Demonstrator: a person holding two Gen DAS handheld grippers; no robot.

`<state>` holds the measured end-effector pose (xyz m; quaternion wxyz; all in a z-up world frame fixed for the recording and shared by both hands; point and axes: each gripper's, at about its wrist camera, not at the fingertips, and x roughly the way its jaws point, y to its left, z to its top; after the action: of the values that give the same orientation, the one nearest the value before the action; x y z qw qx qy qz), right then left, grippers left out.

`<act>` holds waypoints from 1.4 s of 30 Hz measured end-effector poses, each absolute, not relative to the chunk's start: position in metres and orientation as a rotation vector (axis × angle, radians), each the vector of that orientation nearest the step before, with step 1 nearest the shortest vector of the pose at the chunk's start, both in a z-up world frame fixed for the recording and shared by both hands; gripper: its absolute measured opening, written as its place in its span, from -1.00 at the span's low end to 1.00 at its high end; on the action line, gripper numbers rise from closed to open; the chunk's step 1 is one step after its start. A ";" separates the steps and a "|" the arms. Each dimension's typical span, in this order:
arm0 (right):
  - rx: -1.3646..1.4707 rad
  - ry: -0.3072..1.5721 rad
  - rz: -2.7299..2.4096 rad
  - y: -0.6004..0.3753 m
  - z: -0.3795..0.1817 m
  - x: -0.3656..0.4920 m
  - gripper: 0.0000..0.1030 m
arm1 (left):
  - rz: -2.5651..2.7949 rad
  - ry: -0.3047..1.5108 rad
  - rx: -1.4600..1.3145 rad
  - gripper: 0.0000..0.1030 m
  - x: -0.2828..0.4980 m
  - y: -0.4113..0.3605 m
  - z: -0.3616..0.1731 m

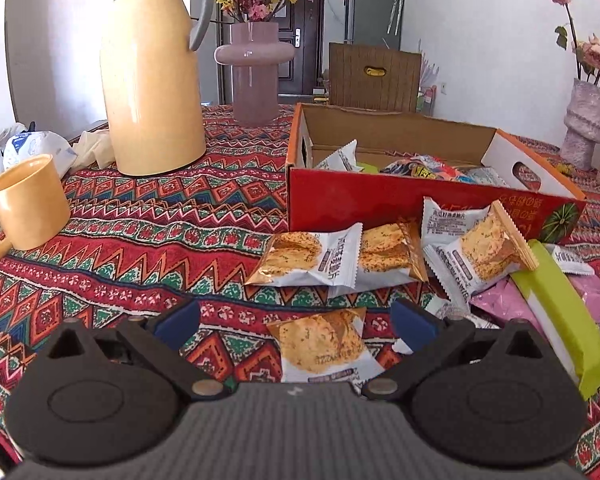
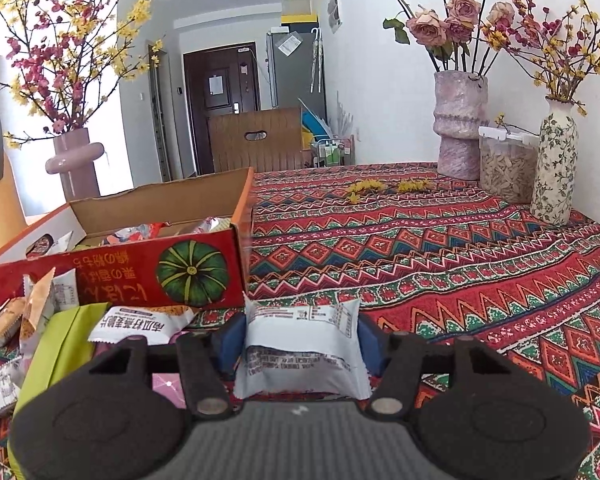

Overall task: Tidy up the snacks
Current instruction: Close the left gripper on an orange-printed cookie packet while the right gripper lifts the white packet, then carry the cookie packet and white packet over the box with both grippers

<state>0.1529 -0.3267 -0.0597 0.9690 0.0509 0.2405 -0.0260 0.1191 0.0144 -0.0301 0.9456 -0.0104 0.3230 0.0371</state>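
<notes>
Patterned red tablecloth (image 1: 140,216) covers the table, with a yellow thermos (image 1: 152,80) and yellow mug (image 1: 28,204) at far left. Red cardboard box (image 1: 400,200), open-topped, holds several snacks; more biscuit packets (image 1: 320,260) lie loose just in front of it. Left gripper (image 1: 296,324) hovers with jaws spread wide around, but not touching, a single biscuit packet (image 1: 324,348). Right gripper (image 2: 300,340) has its blue pads pressed against both sides of a white snack packet (image 2: 300,344), near the box's right corner.
</notes>
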 end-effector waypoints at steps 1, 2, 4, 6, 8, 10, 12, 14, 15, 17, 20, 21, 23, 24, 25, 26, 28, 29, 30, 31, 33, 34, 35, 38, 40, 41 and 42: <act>0.105 0.484 -0.051 -0.327 -0.060 0.153 0.12 | 0.082 0.671 -0.012 1.00 0.119 0.013 -0.031; 0.108 0.483 -0.049 -0.327 -0.060 0.152 0.12 | 0.087 0.684 -0.005 1.00 0.119 0.011 -0.033; 0.112 0.480 -0.045 -0.328 -0.060 0.152 0.13 | 0.100 0.706 0.004 0.99 0.119 0.009 -0.037; 0.116 0.478 -0.043 -0.328 -0.060 0.151 0.13 | 0.108 0.723 0.000 0.92 0.121 0.007 -0.039; 0.119 0.477 -0.042 -0.329 -0.060 0.151 0.13 | 0.112 0.737 -0.004 0.83 0.122 0.007 -0.041; 0.121 0.476 -0.040 -0.329 -0.060 0.151 0.13 | 0.111 0.747 -0.011 0.73 0.123 0.007 -0.042; 0.124 0.475 -0.038 -0.330 -0.060 0.151 0.13 | 0.103 0.757 -0.026 0.52 0.123 0.008 -0.044; 0.126 0.475 -0.036 -0.330 -0.060 0.151 0.13 | 0.100 0.754 -0.032 0.45 0.121 0.009 -0.045; 0.127 0.474 -0.035 -0.330 -0.060 0.151 0.13 | 0.100 0.750 -0.034 0.40 0.120 0.010 -0.045; 0.128 0.473 -0.034 -0.330 -0.060 0.151 0.13 | 0.095 0.742 -0.040 0.27 0.119 0.011 -0.045; 0.127 0.473 -0.034 -0.330 -0.060 0.151 0.13 | 0.086 0.727 -0.036 0.00 0.115 0.011 -0.044; 0.127 0.473 -0.034 -0.330 -0.060 0.151 0.13 | 0.080 0.724 -0.037 -0.02 0.114 0.011 -0.044; 0.127 0.472 -0.034 -0.331 -0.060 0.151 0.13 | 0.074 0.713 -0.026 -0.06 0.113 0.010 -0.044; 0.128 0.473 -0.034 -0.330 -0.060 0.151 0.13 | 0.072 0.707 -0.021 -0.08 0.112 0.009 -0.044; 0.127 0.472 -0.034 -0.330 -0.060 0.151 0.13 | 0.067 0.703 -0.018 -0.09 0.111 0.009 -0.043; 0.127 0.471 -0.035 -0.330 -0.060 0.150 0.13 | 0.061 0.699 -0.018 -0.10 0.110 0.008 -0.043; 0.126 0.470 -0.035 -0.329 -0.059 0.150 0.13 | 0.057 0.690 -0.018 -0.10 0.108 0.008 -0.042; 0.126 0.470 -0.035 -0.329 -0.059 0.150 0.13 | 0.056 0.686 -0.019 -0.10 0.107 0.008 -0.041; 0.126 0.469 -0.036 -0.329 -0.059 0.150 0.13 | 0.054 0.683 -0.021 -0.10 0.107 0.009 -0.041; 0.126 0.467 -0.036 -0.329 -0.058 0.149 0.13 | 0.052 0.679 -0.023 -0.10 0.106 0.009 -0.040; 0.126 0.463 -0.039 -0.329 -0.058 0.149 0.13 | 0.047 0.668 -0.022 -0.11 0.104 0.009 -0.038; 0.126 0.460 -0.041 -0.329 -0.058 0.148 0.13 | 0.044 0.662 -0.025 -0.11 0.103 0.009 -0.036; 0.126 0.459 -0.043 -0.329 -0.058 0.148 0.13 | 0.041 0.656 -0.029 -0.11 0.102 0.010 -0.035; 0.124 0.446 -0.052 -0.329 -0.057 0.146 0.13 | 0.033 0.636 -0.030 -0.11 0.100 0.010 -0.029; 0.126 0.440 -0.057 -0.329 -0.056 0.145 0.13 | 0.028 0.619 -0.026 -0.11 0.099 0.009 -0.024; 0.128 0.437 -0.059 -0.329 -0.056 0.145 0.13 | 0.024 0.611 -0.026 -0.11 0.099 0.008 -0.021; 0.128 0.436 -0.059 -0.329 -0.055 0.145 0.13 | 0.019 0.602 -0.025 -0.11 0.099 0.007 -0.018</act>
<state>0.1447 -0.3292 -0.0554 0.9739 0.0635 0.2161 -0.0295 0.0993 0.0067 -0.0183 0.9549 -0.0121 0.2964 0.0096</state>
